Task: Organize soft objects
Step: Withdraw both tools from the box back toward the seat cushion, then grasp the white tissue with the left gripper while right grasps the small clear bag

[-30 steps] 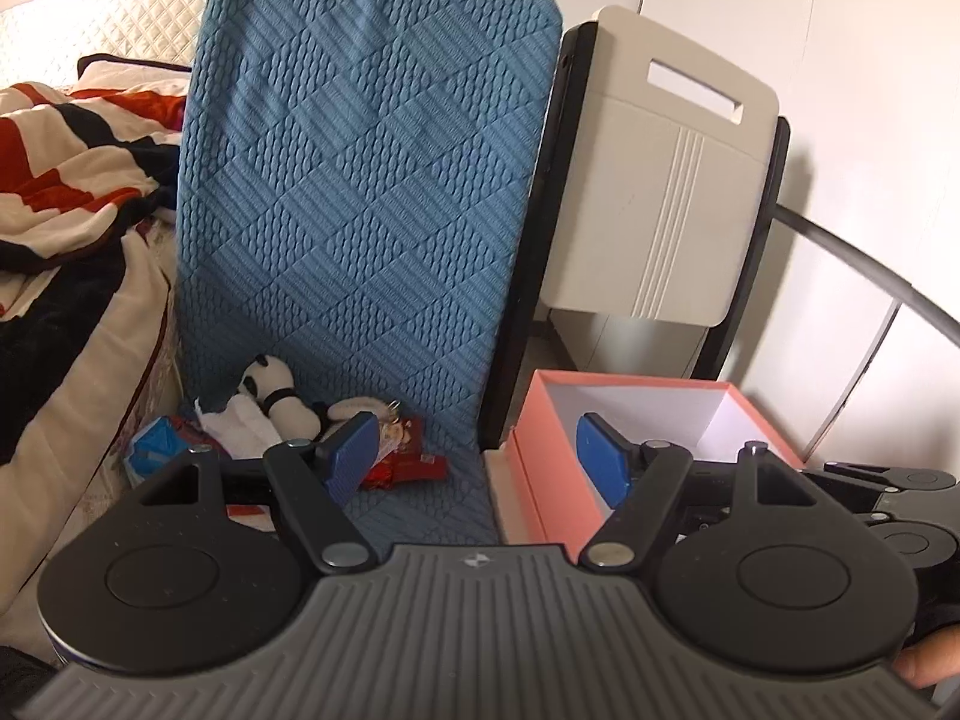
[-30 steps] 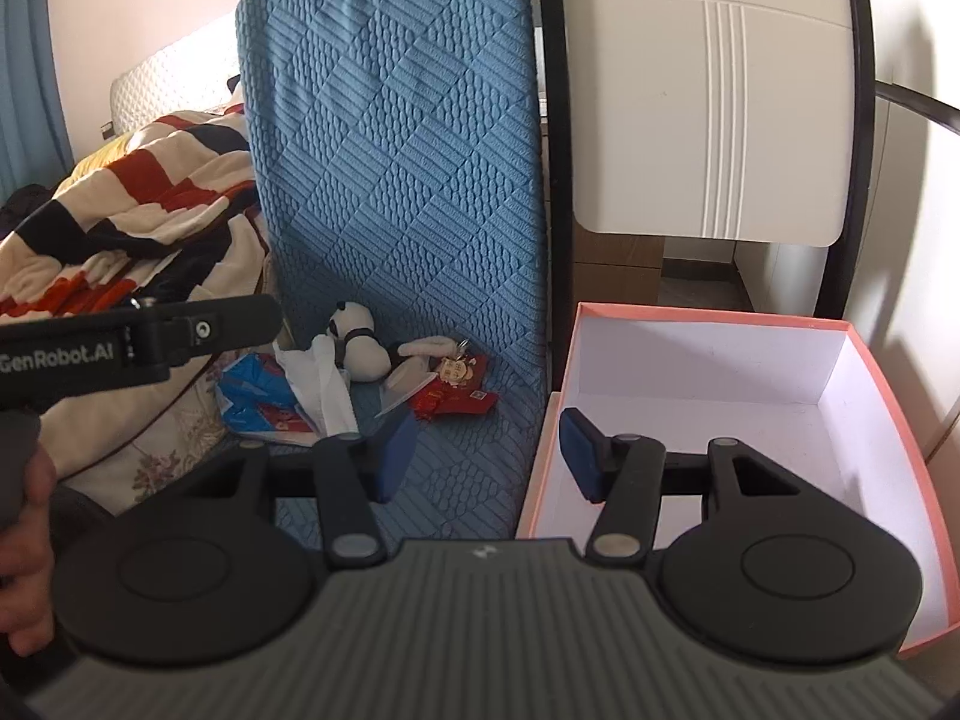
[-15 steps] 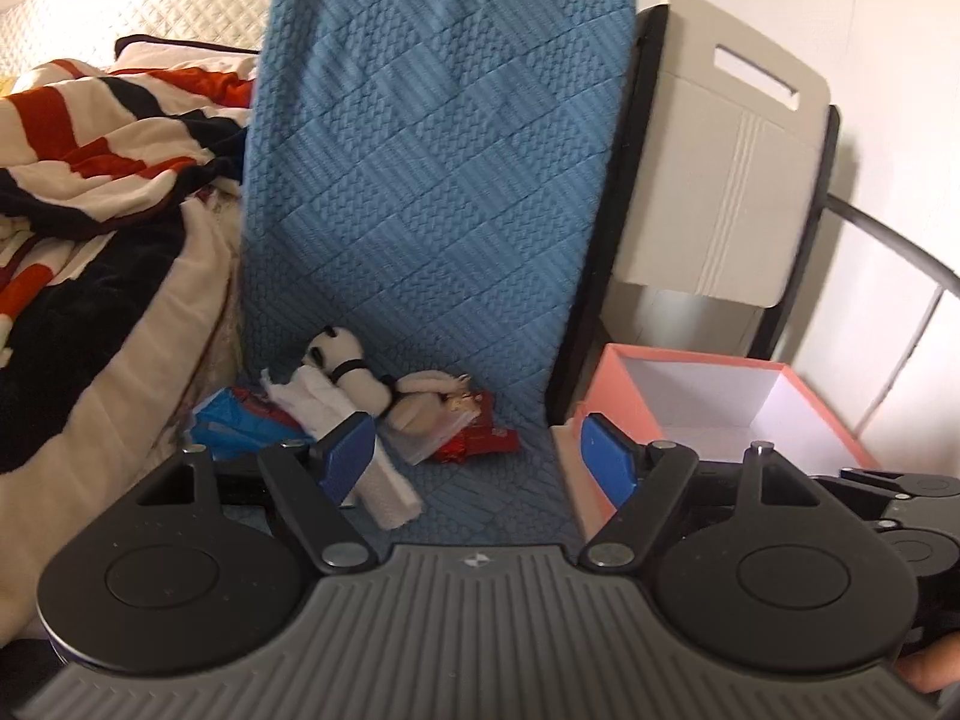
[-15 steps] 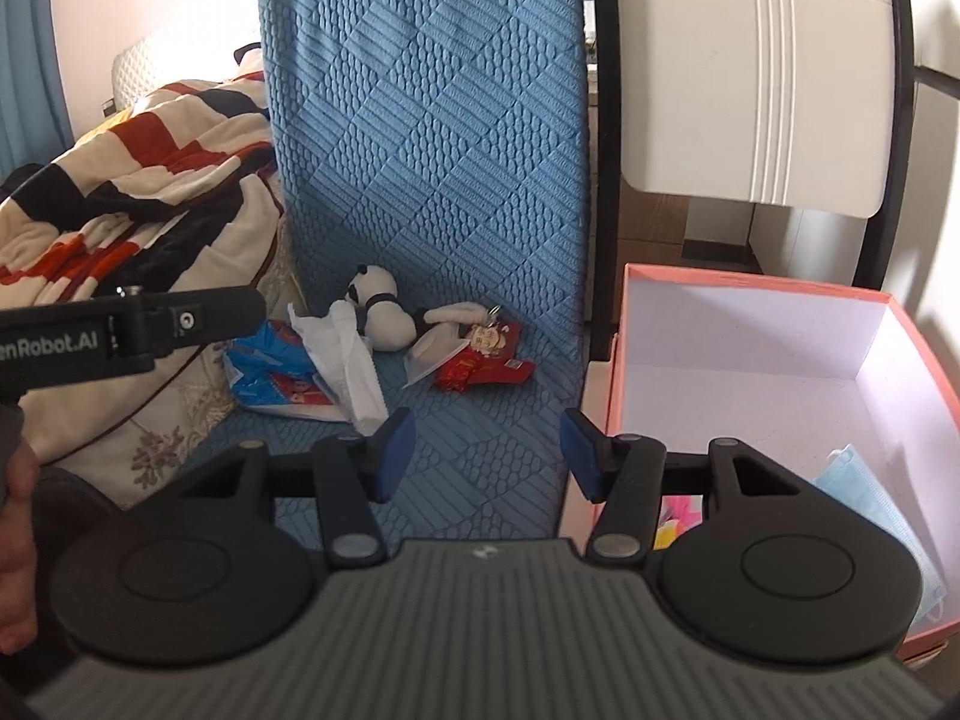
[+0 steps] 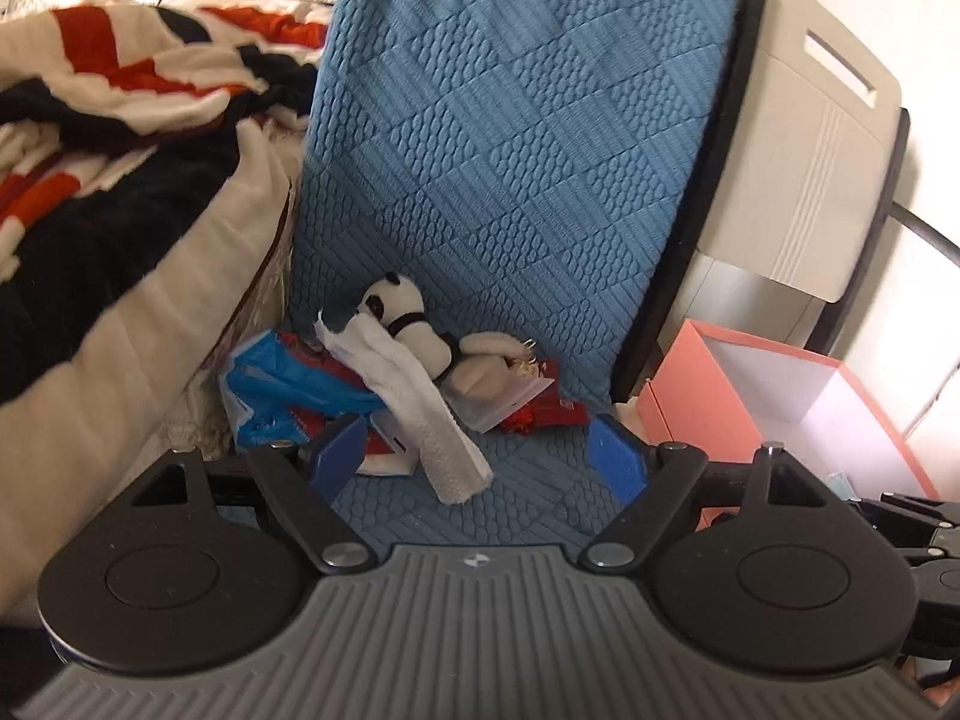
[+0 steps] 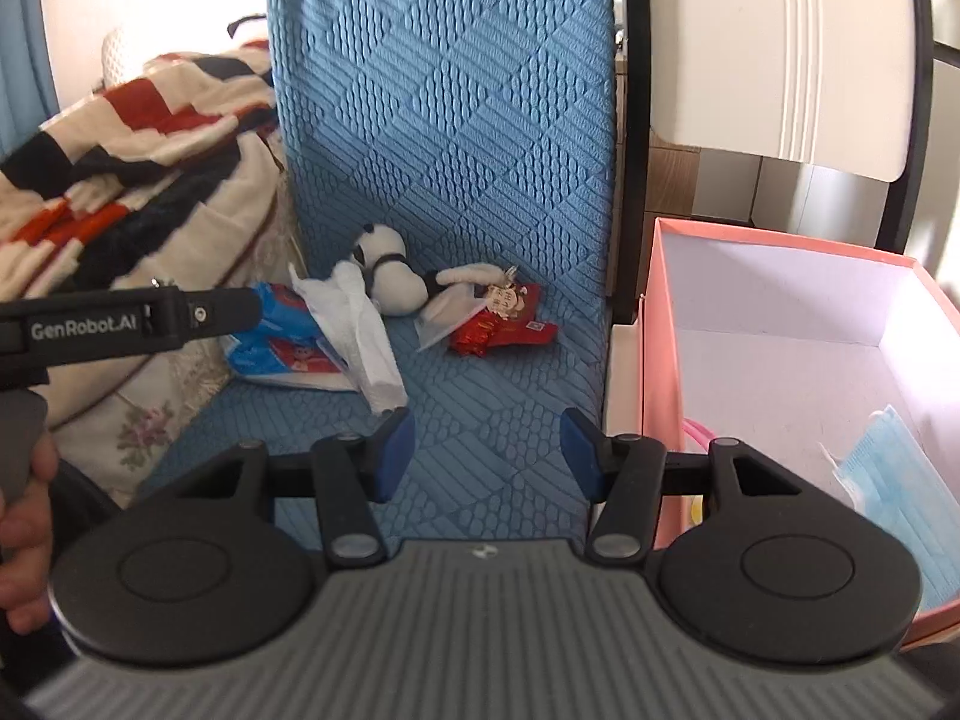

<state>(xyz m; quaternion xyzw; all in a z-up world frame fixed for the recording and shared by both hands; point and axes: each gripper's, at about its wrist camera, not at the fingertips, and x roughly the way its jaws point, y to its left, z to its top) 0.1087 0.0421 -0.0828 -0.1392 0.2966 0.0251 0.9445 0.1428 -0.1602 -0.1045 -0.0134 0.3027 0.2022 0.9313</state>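
Observation:
A small pile lies on the blue quilted seat (image 5: 528, 498): a panda plush (image 5: 408, 324) (image 6: 387, 276), a long white tissue (image 5: 414, 402) (image 6: 366, 330), a blue packet (image 5: 282, 384) (image 6: 282, 348), a beige soft toy in a clear bag (image 5: 486, 360) (image 6: 462, 279) and a red packet (image 5: 540, 411) (image 6: 504, 327). My left gripper (image 5: 478, 457) hovers just short of the pile. Its jaws are opening, and the tissue's near end lies between the fingers untouched. My right gripper (image 6: 486, 456) is open over bare seat, nothing between its fingers. To the right stands a pink box (image 5: 678, 396) (image 6: 654, 360).
A light blue face mask (image 6: 888, 480) lies in the box. A striped blanket (image 5: 90, 120) (image 6: 120, 138) spills from the left. The tall blue backrest (image 5: 510, 120) rises behind the pile, with a white folded panel (image 5: 798, 150) beside it. A hand (image 6: 24, 510) holds the left gripper's body (image 6: 120, 324).
Both views have come down and closer to the pile. The left jaws stand wider than before. The box's inside and the mask have come into the right wrist view.

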